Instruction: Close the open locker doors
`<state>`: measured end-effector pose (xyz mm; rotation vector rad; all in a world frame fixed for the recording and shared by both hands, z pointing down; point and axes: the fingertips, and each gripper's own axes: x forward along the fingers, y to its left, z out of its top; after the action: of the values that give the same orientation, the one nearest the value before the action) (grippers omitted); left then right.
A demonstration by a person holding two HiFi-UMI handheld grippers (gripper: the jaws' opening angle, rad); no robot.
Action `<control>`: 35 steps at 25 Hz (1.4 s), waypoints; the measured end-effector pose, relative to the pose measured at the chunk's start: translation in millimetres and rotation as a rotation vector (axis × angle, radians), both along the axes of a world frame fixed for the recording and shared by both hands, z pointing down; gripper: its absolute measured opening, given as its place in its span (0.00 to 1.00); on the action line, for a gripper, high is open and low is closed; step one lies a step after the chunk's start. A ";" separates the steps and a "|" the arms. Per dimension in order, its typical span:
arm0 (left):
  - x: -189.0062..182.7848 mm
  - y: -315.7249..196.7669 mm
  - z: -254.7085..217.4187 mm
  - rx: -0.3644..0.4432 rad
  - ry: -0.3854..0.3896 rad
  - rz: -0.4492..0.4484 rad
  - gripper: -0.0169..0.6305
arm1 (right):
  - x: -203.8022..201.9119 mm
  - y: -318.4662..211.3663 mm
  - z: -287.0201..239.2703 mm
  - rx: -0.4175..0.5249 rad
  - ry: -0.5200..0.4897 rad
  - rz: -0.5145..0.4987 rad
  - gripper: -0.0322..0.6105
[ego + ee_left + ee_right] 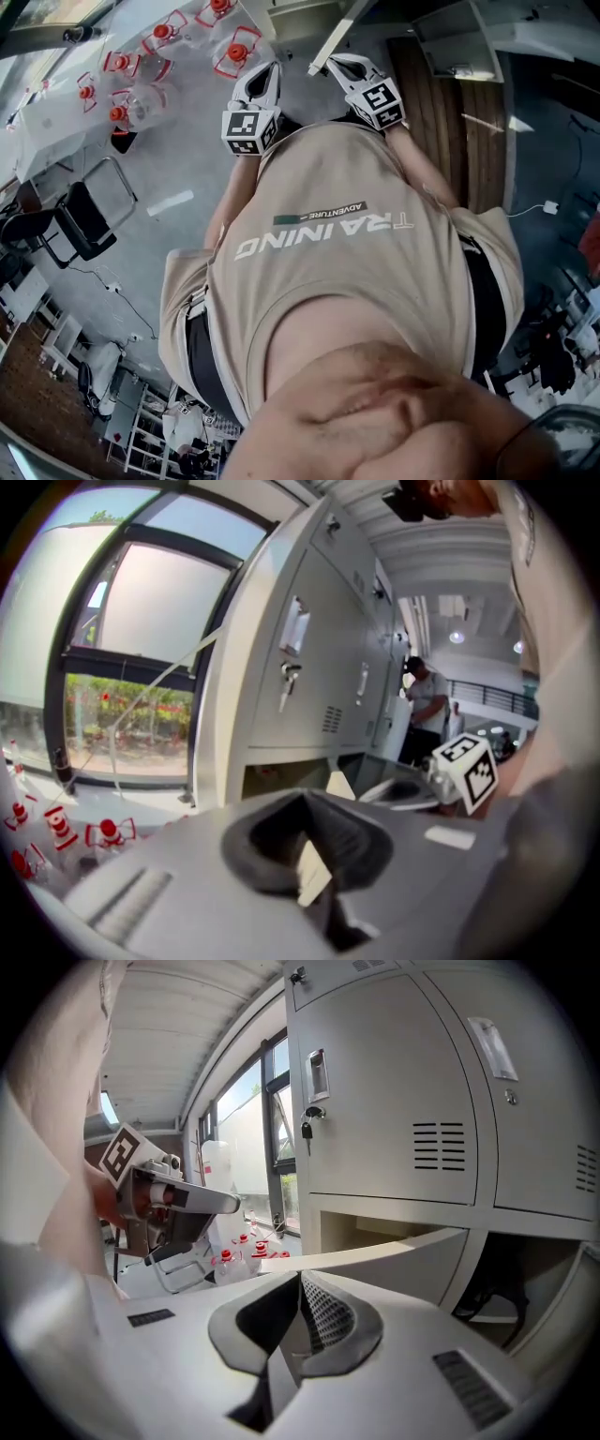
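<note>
L claw (314,866) narrow, jaws nearly together, nothing held. R claw (294,1331) same, narrow gap, empty. Both are held out in front of the person's torso (347,244), side by side, pointing at the lockers (394,1101). One lower-row door (375,1247) is swung open and seen edge-on just past the R claw; can't tell if they touch. Its compartment (361,1226) is open behind it. A dark open compartment (506,1288) sits to the right. Upper doors are closed, with a key (306,1130) in one lock. Red-cap bottles (234,52) are on the floor left of the lockers. Chair (84,220) is further left. Another person (422,714) stands far down the locker row.
</note>
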<state>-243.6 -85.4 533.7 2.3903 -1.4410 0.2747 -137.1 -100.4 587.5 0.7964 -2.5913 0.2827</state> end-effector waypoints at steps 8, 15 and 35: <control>-47.0 -8.7 -4.8 -0.007 0.015 0.112 0.03 | -36.2 -16.3 0.1 0.020 0.017 0.120 0.08; -84.3 -25.9 -6.4 -0.018 0.014 0.072 0.03 | -60.8 -34.4 3.1 -0.003 0.028 0.110 0.08; -106.1 -79.8 -23.1 -0.011 0.034 -0.153 0.03 | -93.9 -93.6 11.0 -0.027 -0.022 -0.118 0.08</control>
<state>-349.7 -165.2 510.6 2.2503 -1.5917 0.2025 -230.9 -194.0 598.5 0.6308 -2.6373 0.2925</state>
